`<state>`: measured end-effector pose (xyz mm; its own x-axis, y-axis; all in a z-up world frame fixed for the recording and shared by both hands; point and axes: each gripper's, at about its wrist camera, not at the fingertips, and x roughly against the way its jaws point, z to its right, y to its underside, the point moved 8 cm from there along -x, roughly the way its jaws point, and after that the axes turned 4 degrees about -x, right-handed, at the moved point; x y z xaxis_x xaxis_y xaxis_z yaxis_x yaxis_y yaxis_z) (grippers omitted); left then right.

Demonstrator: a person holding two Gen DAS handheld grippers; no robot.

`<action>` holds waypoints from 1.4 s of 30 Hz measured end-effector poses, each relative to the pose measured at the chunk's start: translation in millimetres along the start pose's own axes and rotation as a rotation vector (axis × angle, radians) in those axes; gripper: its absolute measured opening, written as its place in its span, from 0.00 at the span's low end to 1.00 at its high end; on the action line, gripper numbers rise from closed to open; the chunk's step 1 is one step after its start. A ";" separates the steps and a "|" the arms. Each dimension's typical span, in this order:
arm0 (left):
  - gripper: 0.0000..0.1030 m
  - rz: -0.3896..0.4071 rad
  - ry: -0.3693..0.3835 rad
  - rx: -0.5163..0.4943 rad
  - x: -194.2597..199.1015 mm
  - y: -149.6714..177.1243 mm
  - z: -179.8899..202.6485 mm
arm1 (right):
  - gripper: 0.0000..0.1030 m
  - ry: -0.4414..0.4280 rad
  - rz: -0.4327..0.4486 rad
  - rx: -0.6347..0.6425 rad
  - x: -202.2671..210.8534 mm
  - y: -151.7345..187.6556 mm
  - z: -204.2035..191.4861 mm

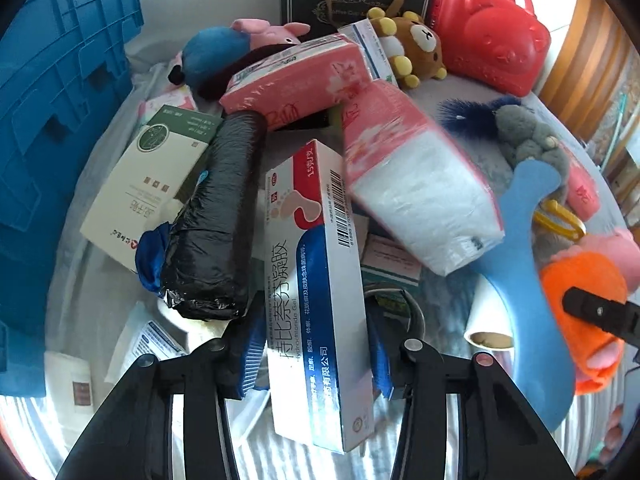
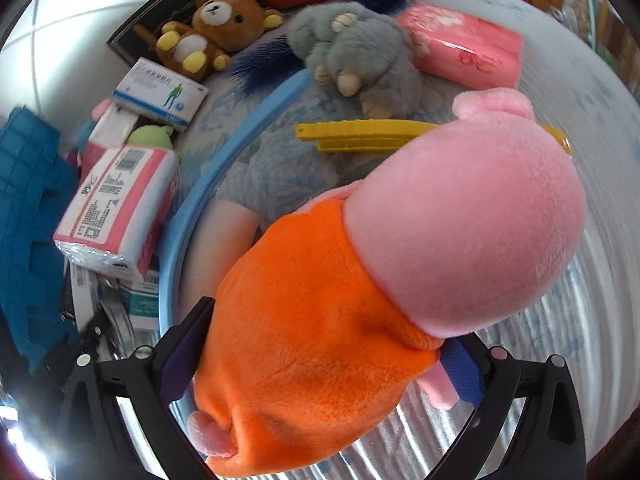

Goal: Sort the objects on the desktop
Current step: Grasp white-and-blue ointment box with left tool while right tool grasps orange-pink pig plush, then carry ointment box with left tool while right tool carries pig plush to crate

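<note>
Left gripper [image 1: 316, 354]: blue pads closed against the long sides of a white, red and blue cardboard medicine box [image 1: 310, 280], on the cluttered table beside a black foil-wrapped roll [image 1: 216, 220]. Right gripper [image 2: 320, 372]: jaws clamped on a pink plush pig in orange dress [image 2: 360, 280], above the pale striped tablecloth [image 2: 560, 360]. Behind: yellow plastic clip [image 2: 360, 136], grey furry toy [image 2: 352, 48].

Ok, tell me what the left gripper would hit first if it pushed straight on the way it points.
Its jaws already straddle the long white, red and blue medicine box. Straight ahead along that box, the pink-and-white plastic-wrapped tissue pack probably comes first, though depth is unclear.
</note>
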<state>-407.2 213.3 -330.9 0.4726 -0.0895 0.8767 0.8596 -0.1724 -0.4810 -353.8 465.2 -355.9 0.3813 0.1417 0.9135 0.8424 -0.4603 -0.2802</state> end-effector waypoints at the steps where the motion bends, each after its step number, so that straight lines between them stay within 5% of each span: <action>1: 0.44 0.001 -0.004 0.000 -0.9 -0.7 0.9 | 0.99 0.000 0.001 0.002 -1.3 -0.8 -0.6; 6: 0.41 0.017 -0.026 -0.018 1.7 -1.1 3.2 | 0.99 -0.006 0.000 0.013 -5.1 -3.9 -3.5; 8: 0.41 0.034 -0.032 -0.024 9.0 -0.1 1.3 | 0.90 0.015 0.023 0.054 2.4 -3.4 -9.2; 19: 0.41 0.188 -0.024 -0.021 74.3 -14.6 -13.5 | 0.85 0.055 0.160 0.164 57.4 -3.8 -31.4; 35: 0.41 0.311 -0.031 -0.005 157.1 -8.4 -6.4 | 0.85 -0.027 0.299 0.332 142.3 10.8 -88.4; 42: 0.41 0.361 -0.104 0.047 191.6 -3.1 -17.6 | 0.85 -0.110 0.322 0.461 164.5 19.1 -133.5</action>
<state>-322.7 179.4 -161.4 0.7619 -0.0363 0.6467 0.6409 -0.1025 -0.7607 -325.8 362.7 -171.6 0.6630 0.1589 0.7315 0.7466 -0.0687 -0.6617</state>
